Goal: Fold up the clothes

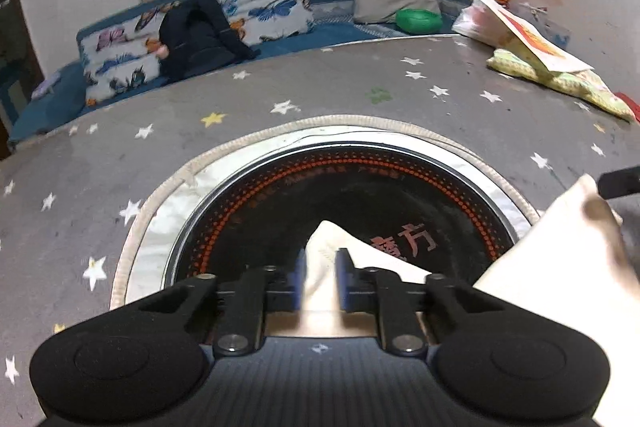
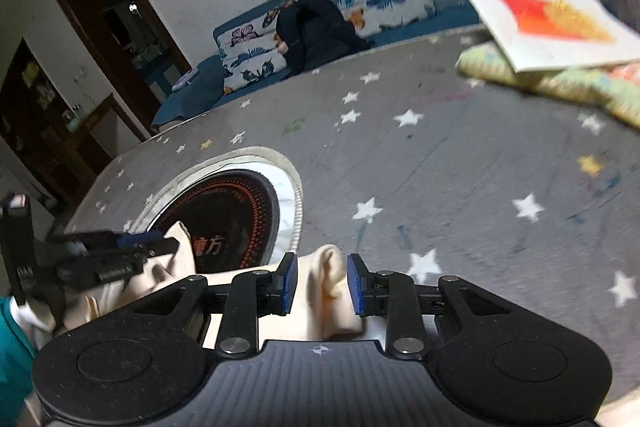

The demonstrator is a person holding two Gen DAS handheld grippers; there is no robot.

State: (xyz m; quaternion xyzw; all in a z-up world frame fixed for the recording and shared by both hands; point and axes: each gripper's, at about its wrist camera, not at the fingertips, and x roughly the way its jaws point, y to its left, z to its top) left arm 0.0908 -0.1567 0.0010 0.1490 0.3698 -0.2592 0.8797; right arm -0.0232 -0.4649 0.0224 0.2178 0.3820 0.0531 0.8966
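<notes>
Cream garment [image 1: 320, 267] betw. L gripper [image 1: 321, 277] jaws.
</notes>
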